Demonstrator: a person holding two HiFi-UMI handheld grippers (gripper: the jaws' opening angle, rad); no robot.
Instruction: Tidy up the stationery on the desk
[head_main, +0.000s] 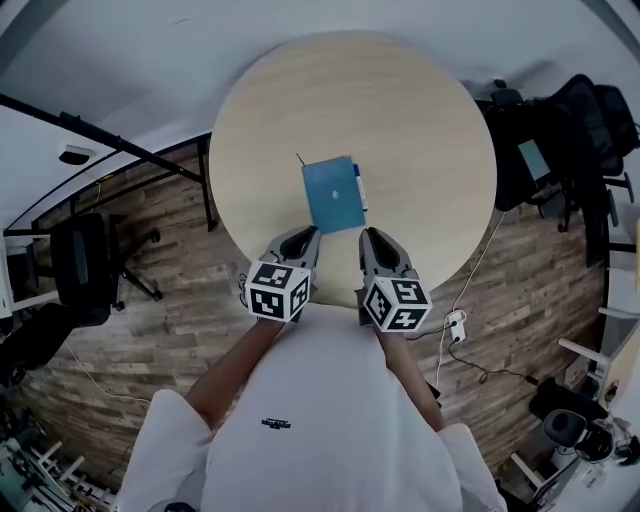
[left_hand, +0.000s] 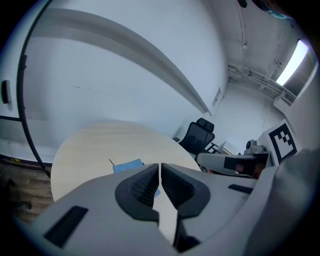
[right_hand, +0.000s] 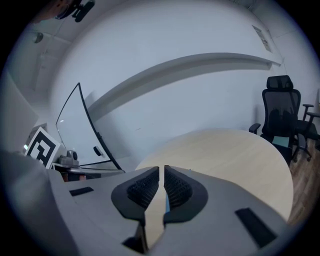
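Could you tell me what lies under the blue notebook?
Only the round table shows around the notebook; a pen lies along its right edge. Anything beneath it is hidden.

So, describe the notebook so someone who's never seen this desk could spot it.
Start at the round, pale wooden table. The notebook lies flat near its middle. It is the only blue rectangle there, much broader than the slim pen along its right edge.

Office: round table, black swivel chairs, wood-plank floor.
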